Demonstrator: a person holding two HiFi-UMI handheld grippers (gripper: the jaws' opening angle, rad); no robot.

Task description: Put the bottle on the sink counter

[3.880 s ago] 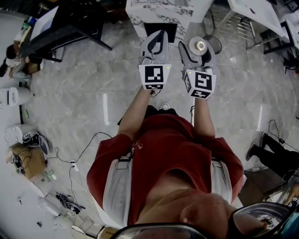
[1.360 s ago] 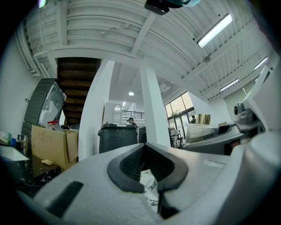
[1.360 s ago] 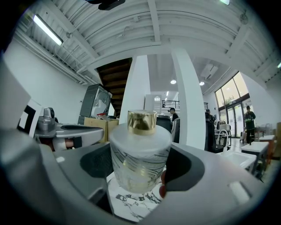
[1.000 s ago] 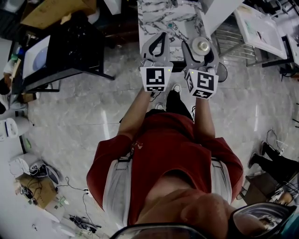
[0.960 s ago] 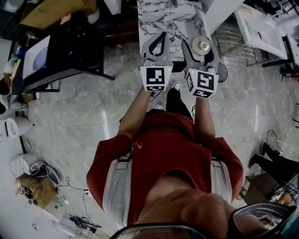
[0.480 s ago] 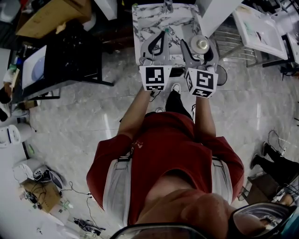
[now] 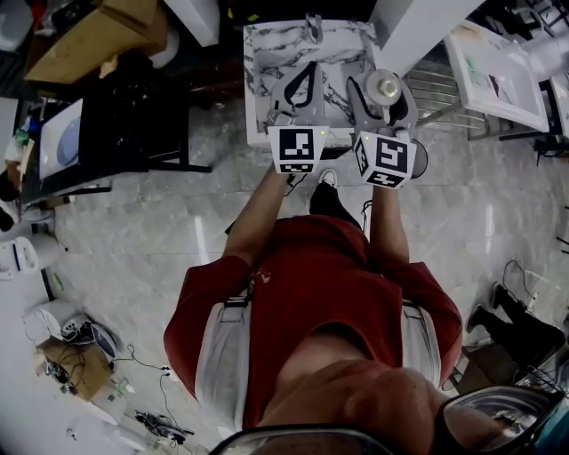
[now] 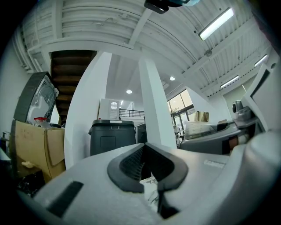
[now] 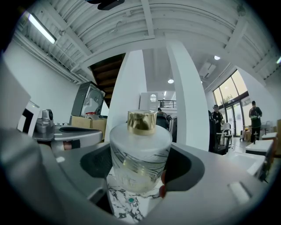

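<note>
the squat frosted-glass bottle (image 9: 139, 151) with the shiny gold cap stood upright between the jaws of the right gripper (image 7: 380, 93), and both dark pads pressed on its sides, so that tong gripped it across its width. in the head view the bottle sat over the right-hand edge of the white, grey-veined marble sink counter (image 7: 263, 62). in the right gripper view a strip of that marble, with a small green dot on it, showed just below the bottle's base. the left gripper (image 7: 309, 67) hovered just beside the right one, over the counter's front part. its jaws were closed with the tips together and held nothing, and only a bit of marble showed through the loop between the pads. a chrome tap (image 7: 313, 21) rose at the counter's far edge. the person's red shirt (image 7: 311, 284) filled the lower middle of the head view, above a pale polished stone floor (image 7: 142, 231). a black desk (image 7: 116, 124) stood to the left of the counter and a metal wire rack (image 7: 436, 84) to its right.
</note>
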